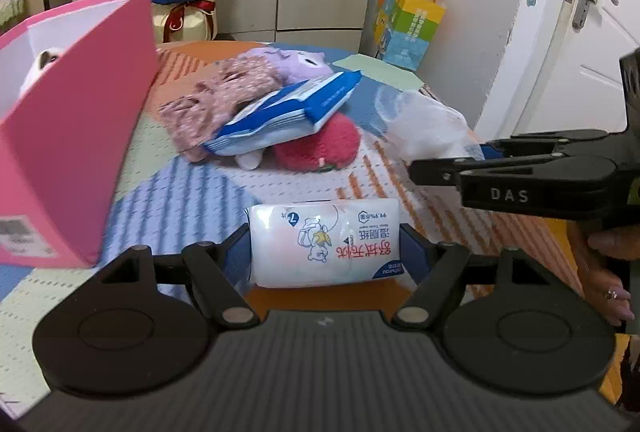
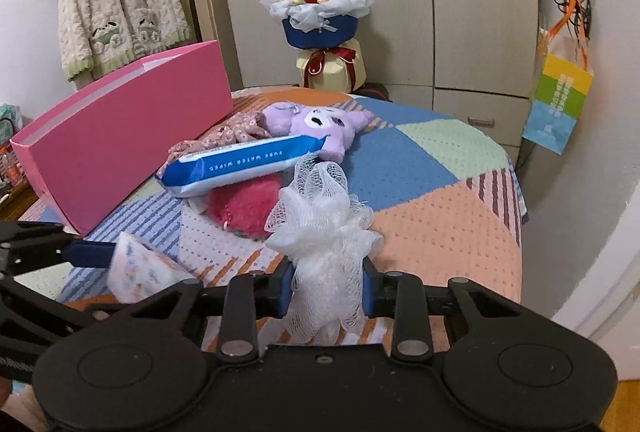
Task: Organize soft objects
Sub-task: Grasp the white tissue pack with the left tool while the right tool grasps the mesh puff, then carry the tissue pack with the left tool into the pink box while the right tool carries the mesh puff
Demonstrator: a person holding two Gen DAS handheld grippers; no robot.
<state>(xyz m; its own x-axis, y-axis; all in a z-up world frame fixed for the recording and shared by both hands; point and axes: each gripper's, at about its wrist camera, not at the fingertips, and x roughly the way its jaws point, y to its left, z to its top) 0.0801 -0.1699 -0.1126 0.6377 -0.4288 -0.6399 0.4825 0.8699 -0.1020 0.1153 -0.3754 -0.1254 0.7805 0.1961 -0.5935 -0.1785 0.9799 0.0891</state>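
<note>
My left gripper (image 1: 324,238) is shut on a white wet-wipes pack (image 1: 324,252), held across its width just above the patchwork cover. My right gripper (image 2: 328,288) is shut on a white mesh bath puff (image 2: 326,228), which bulges up out of the jaws. In the left wrist view the right gripper (image 1: 432,168) comes in from the right with the puff (image 1: 424,124) at its tip. An open pink box (image 1: 72,136) stands at the left, with a plush partly showing inside. Beyond lies a pile: a blue wipes pack (image 2: 248,164) on a pink plush (image 2: 244,208), a purple plush (image 2: 320,124) and a floral cloth (image 2: 228,132).
A patchwork cover (image 2: 420,172) spreads over the surface, with bare room at its right half. A flower bouquet (image 2: 320,20) stands at the far edge before wardrobe doors. A coloured paper bag (image 2: 560,100) hangs on the right wall. A fluffy cardigan (image 2: 116,4) hangs at the back left.
</note>
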